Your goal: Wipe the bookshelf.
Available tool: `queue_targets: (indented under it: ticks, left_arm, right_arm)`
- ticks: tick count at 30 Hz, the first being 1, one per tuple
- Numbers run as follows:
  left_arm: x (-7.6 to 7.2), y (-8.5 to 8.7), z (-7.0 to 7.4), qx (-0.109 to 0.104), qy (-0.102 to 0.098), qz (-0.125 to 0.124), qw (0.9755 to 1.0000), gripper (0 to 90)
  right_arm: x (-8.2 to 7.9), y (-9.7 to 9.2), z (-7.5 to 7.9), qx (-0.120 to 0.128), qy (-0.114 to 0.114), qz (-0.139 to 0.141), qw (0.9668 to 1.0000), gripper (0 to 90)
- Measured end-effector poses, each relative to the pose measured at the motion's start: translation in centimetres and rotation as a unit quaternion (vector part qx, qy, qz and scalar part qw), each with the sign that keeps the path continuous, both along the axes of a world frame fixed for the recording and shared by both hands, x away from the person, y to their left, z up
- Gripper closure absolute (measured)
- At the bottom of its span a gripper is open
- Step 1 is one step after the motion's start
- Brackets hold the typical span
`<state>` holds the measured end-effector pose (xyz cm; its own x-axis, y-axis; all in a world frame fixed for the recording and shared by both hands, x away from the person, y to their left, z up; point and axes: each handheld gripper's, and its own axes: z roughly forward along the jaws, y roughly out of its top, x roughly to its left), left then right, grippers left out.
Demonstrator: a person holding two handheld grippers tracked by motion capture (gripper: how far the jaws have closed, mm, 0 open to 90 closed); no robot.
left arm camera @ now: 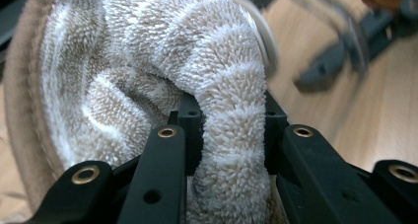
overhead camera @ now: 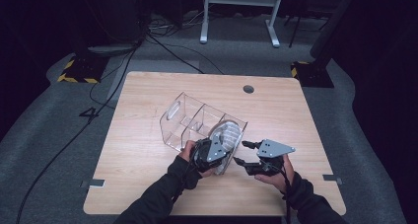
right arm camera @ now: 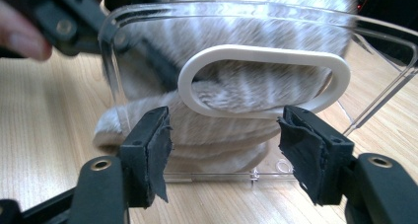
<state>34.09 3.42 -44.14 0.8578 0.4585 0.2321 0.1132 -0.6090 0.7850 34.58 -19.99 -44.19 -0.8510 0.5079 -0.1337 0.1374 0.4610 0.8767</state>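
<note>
Your left tongs (left arm camera: 226,130) pinch the striped towel (left arm camera: 162,61) at the clear organizer (overhead camera: 197,120), near the desk's (overhead camera: 143,184) front edge. Your right tongs (right arm camera: 224,145) stand wide, just beside its white-rimmed handle (right arm camera: 263,81), gripping nothing.

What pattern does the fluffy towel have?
Beige and white stripes on the towel, clearest in the left gripper view.

We can read one sign: a dark "4" marked on the grey floor (overhead camera: 44,135) left of the table (overhead camera: 148,184). We find no other text, label or brand on anything.
</note>
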Motion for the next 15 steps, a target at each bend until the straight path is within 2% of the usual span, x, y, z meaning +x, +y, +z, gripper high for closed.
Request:
queue_targets:
  ticks: [1,9,15]
  left_arm:
    - [-0.3,0.0,-0.2,0.005,0.000,0.001,1.0000,72.7]
    - [-1.4,1.0,-2.8,0.031,0.037,-0.010,0.9988,72.5]
    - [-2.4,2.0,-3.7,0.030,0.063,-0.020,0.9973,72.3]
  right_arm:
    - [0.0,0.0,0.0,0.000,-0.002,0.000,1.0000,36.5]
    - [0.1,-0.2,-0.1,0.000,0.000,-0.004,1.0000,36.4]
    - [0.3,-0.6,0.0,0.002,-0.003,-0.008,1.0000,36.4]
